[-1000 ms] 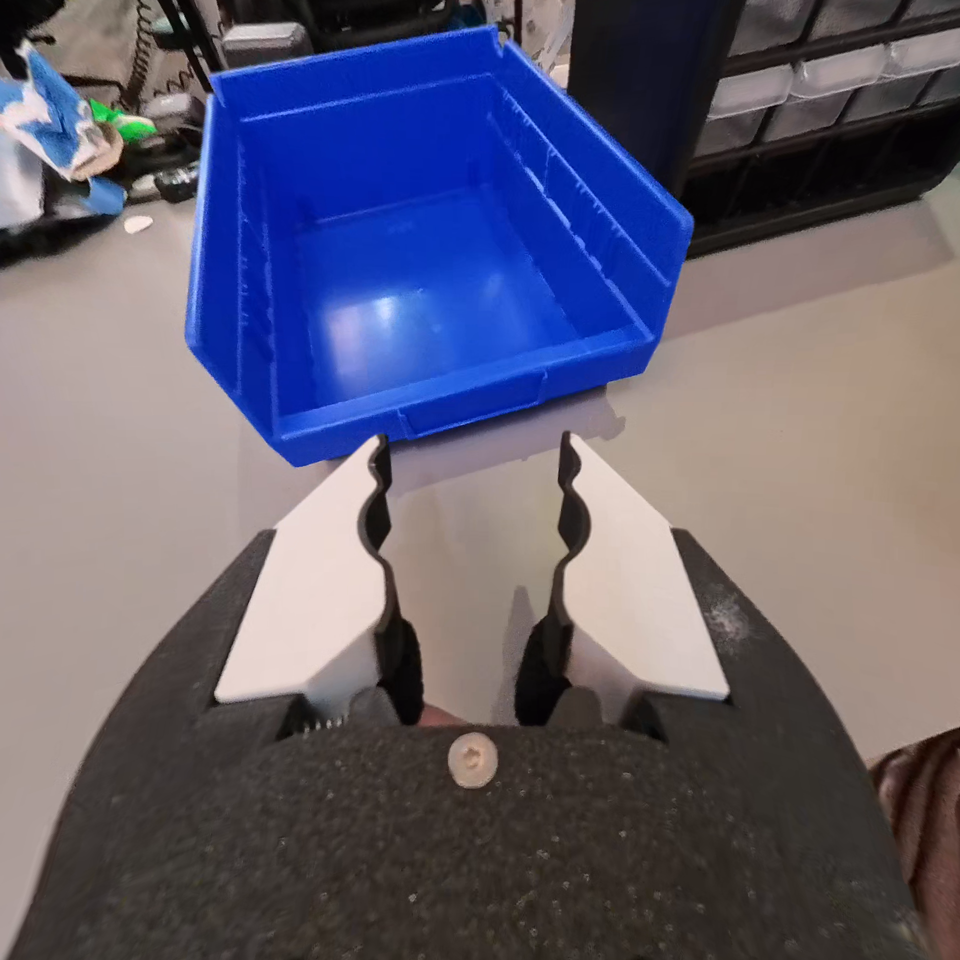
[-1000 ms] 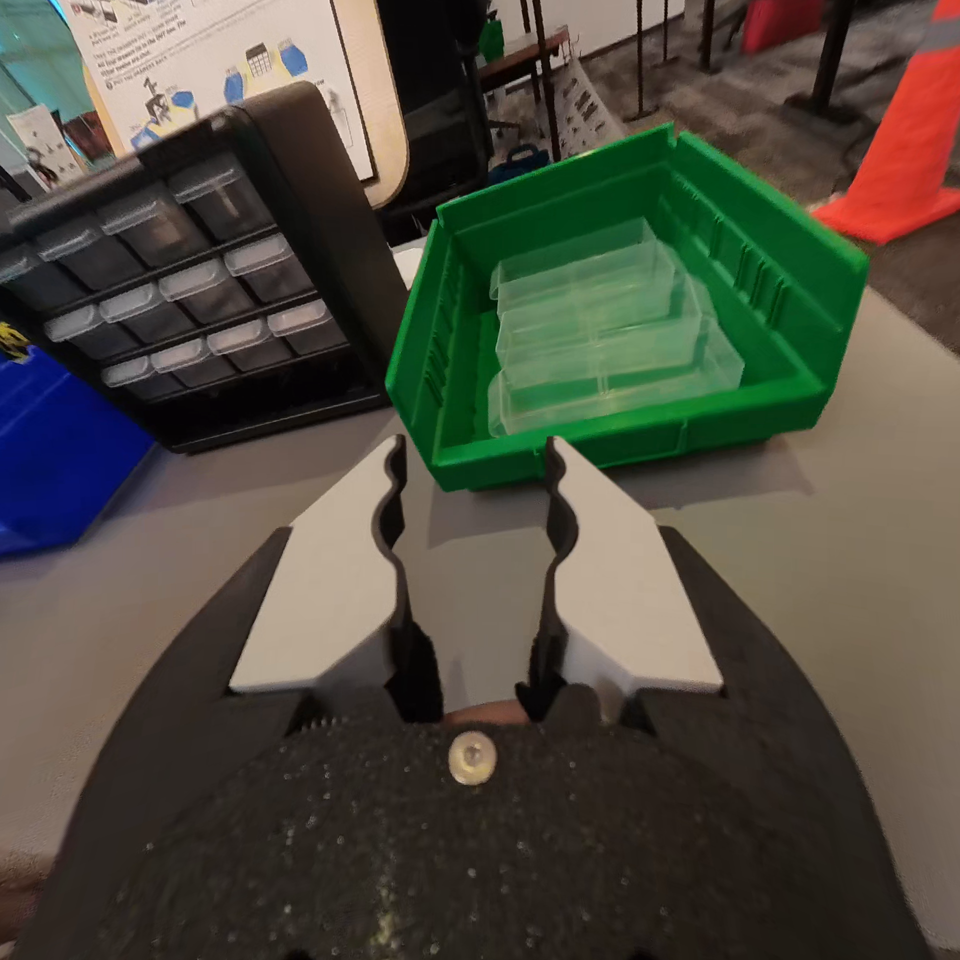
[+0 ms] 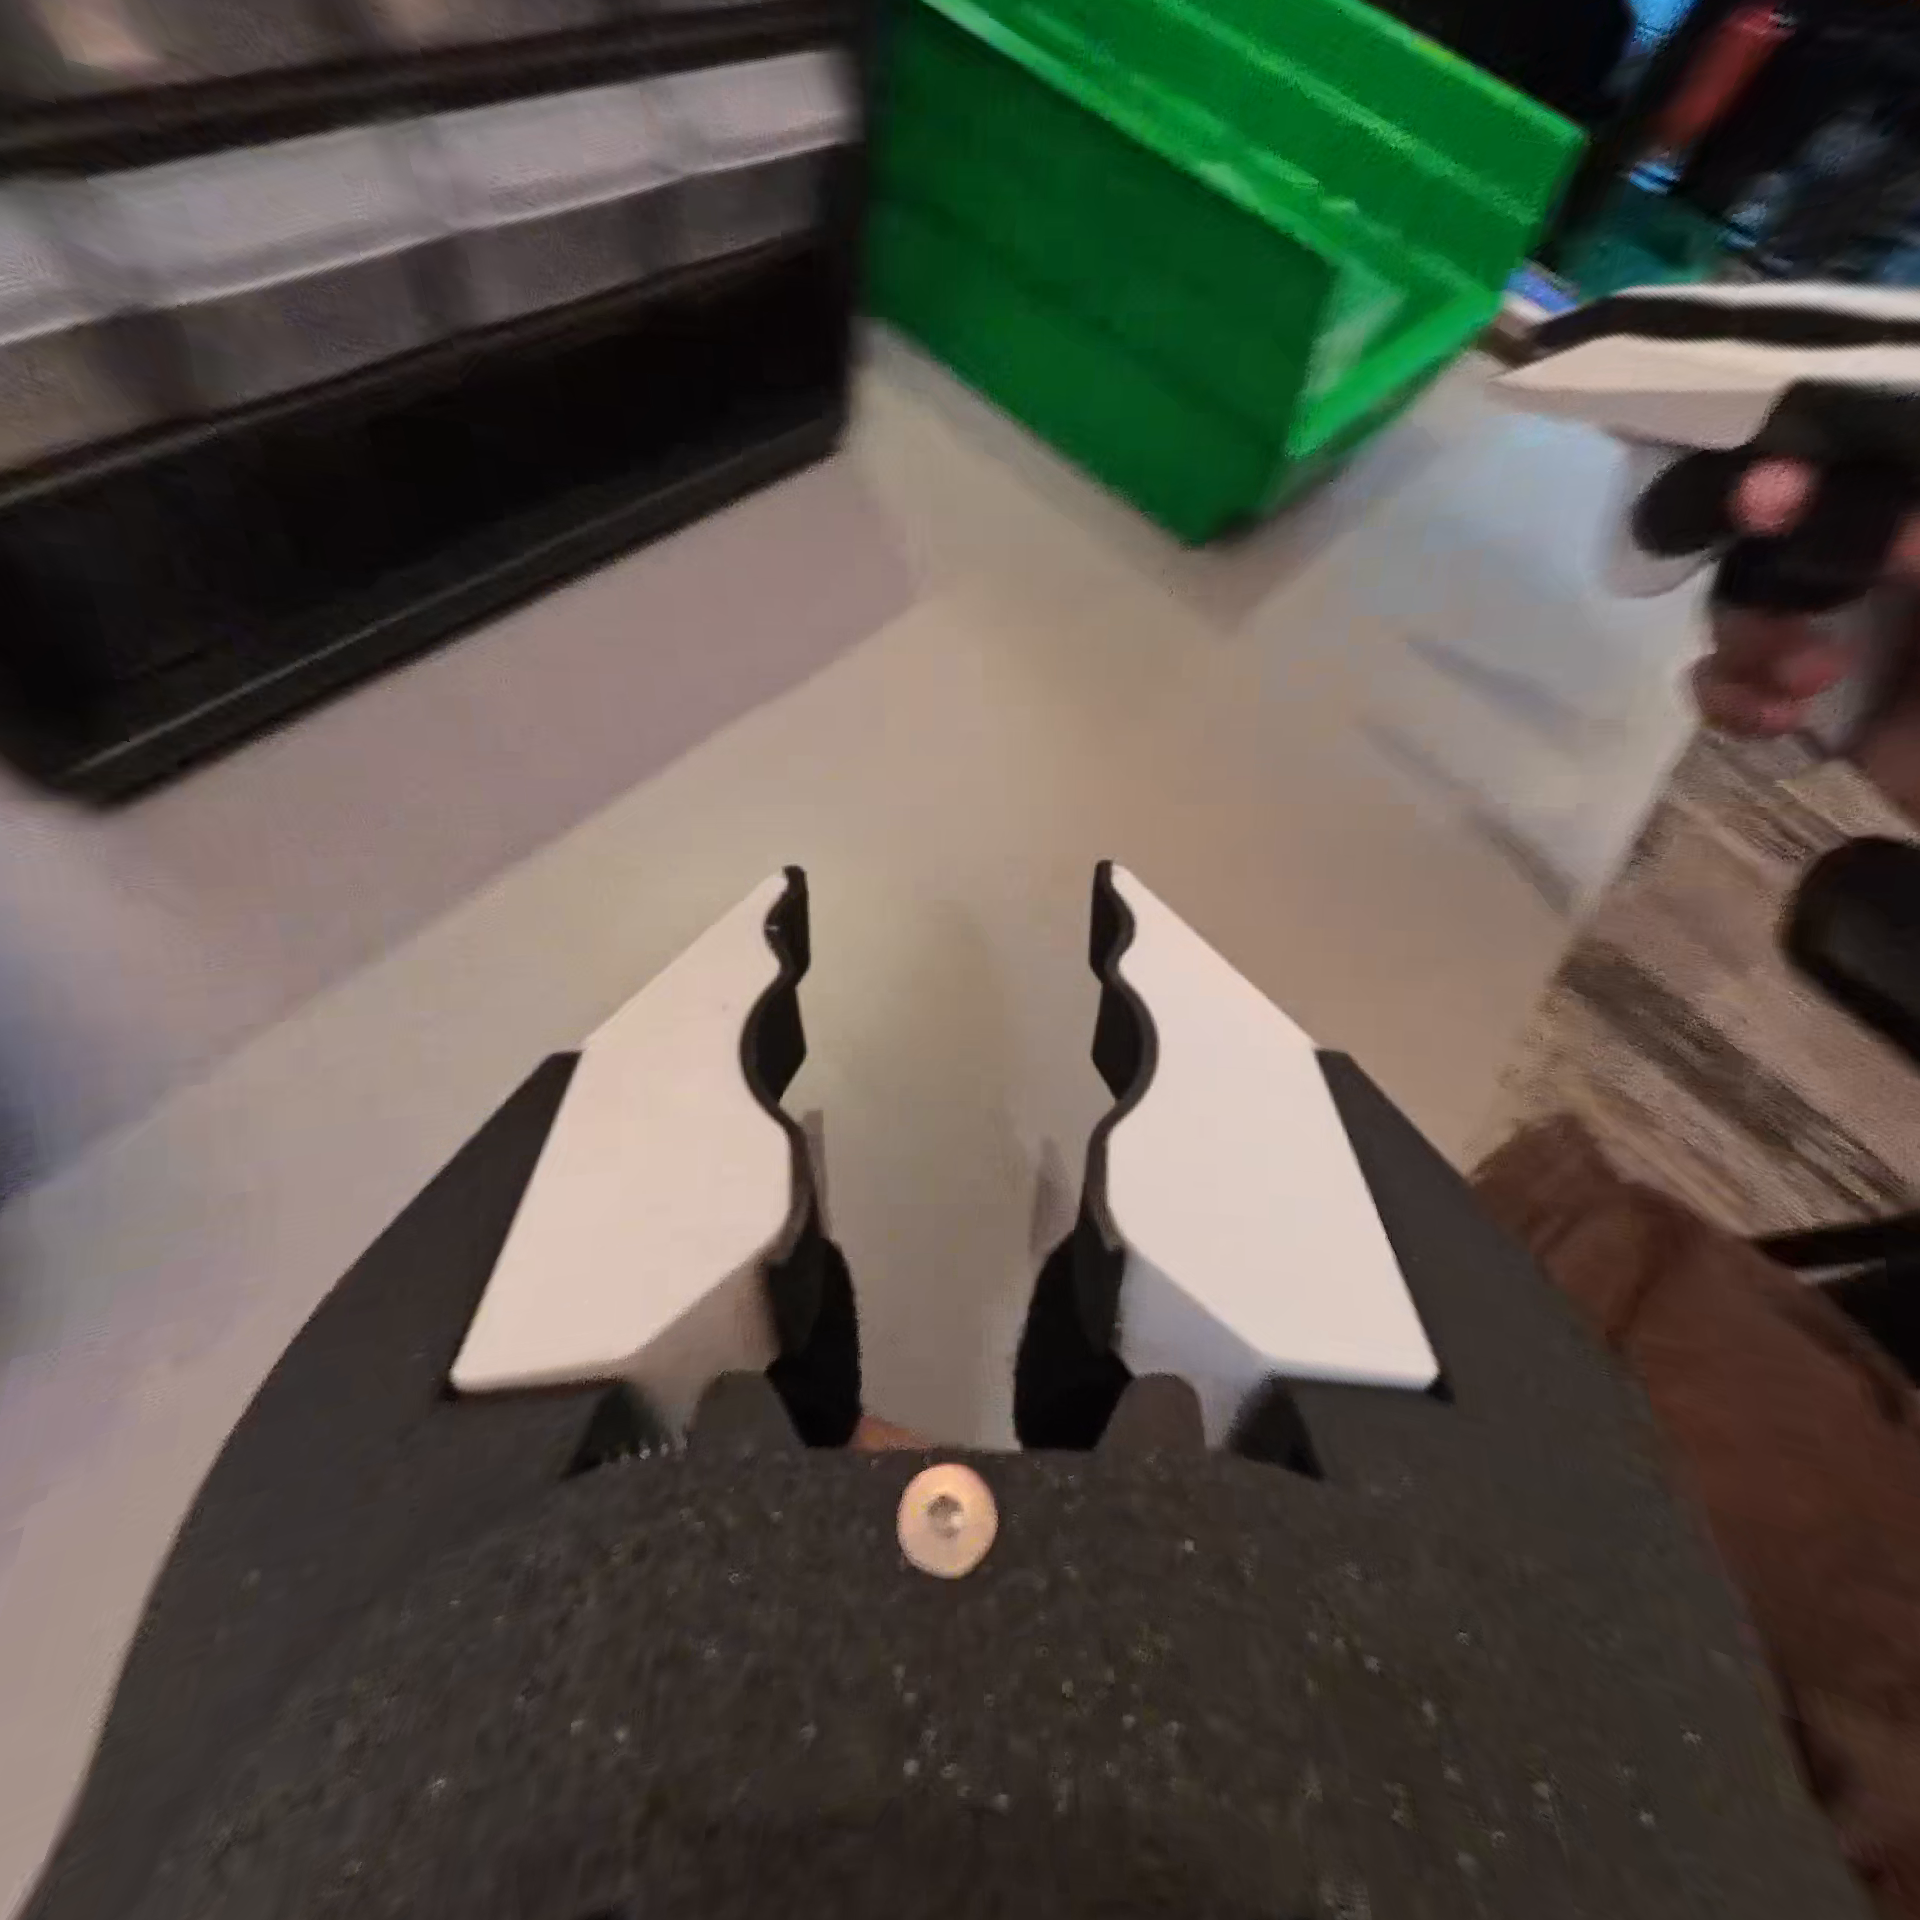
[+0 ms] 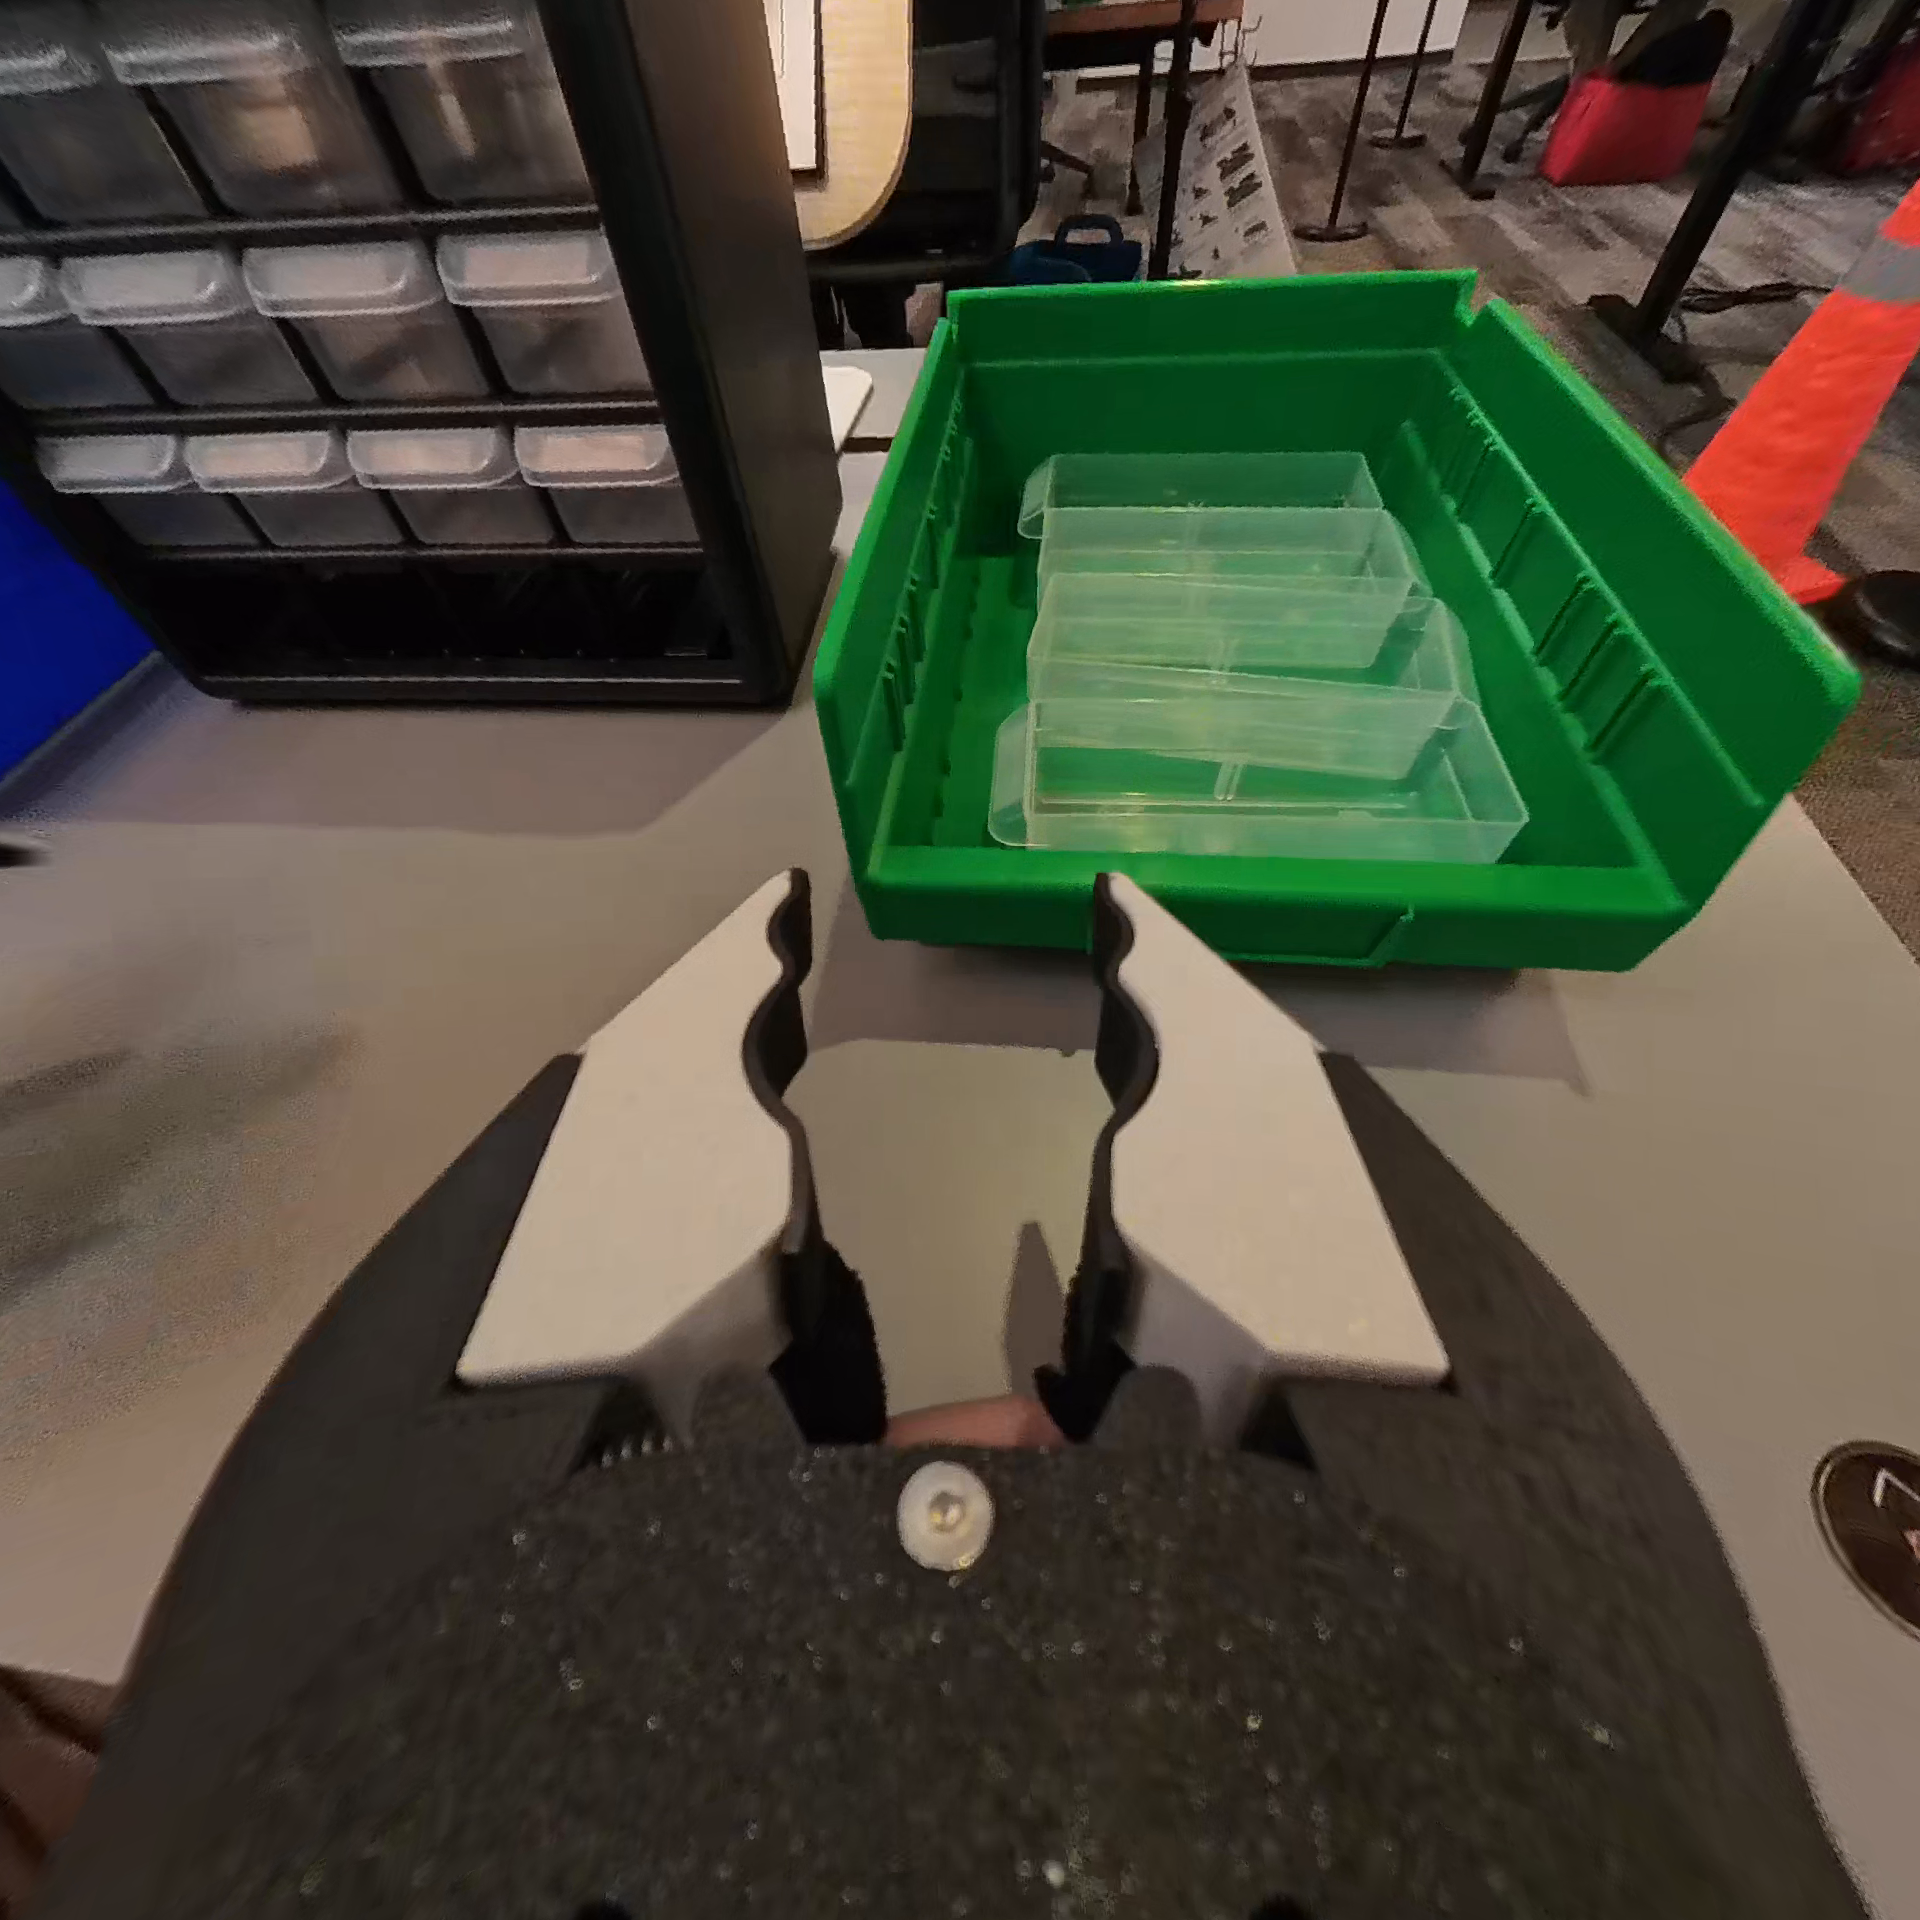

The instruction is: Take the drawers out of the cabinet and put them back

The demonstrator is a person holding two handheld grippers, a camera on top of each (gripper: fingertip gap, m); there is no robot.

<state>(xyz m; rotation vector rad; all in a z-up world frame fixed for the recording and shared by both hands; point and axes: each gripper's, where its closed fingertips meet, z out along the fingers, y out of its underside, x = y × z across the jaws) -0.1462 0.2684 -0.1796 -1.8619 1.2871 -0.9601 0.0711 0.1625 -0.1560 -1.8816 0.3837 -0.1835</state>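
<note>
Left gripper (image 3: 943, 883) swung from blue bin; clear drawers (image 4: 1242, 665) in green bin (image 4: 1351, 925).

The left gripper (image 3: 945, 883) hangs over the grey table (image 3: 1039, 707) with its white fingers (image 3: 665, 1132) spread apart and nothing between them. The view is blurred. Ahead on the left stands the black drawer cabinet (image 3: 416, 468), a row of clear drawers (image 3: 416, 239) showing in its upper part and a dark open row below. Just beside it on the right sits the green bin (image 3: 1143, 270), seen from its side wall. At the right edge, the right gripper (image 3: 1766, 364) shows beside the bin, smeared, its state unclear. Carpeted floor (image 3: 1683, 997) lies beyond the table's edge.
</note>
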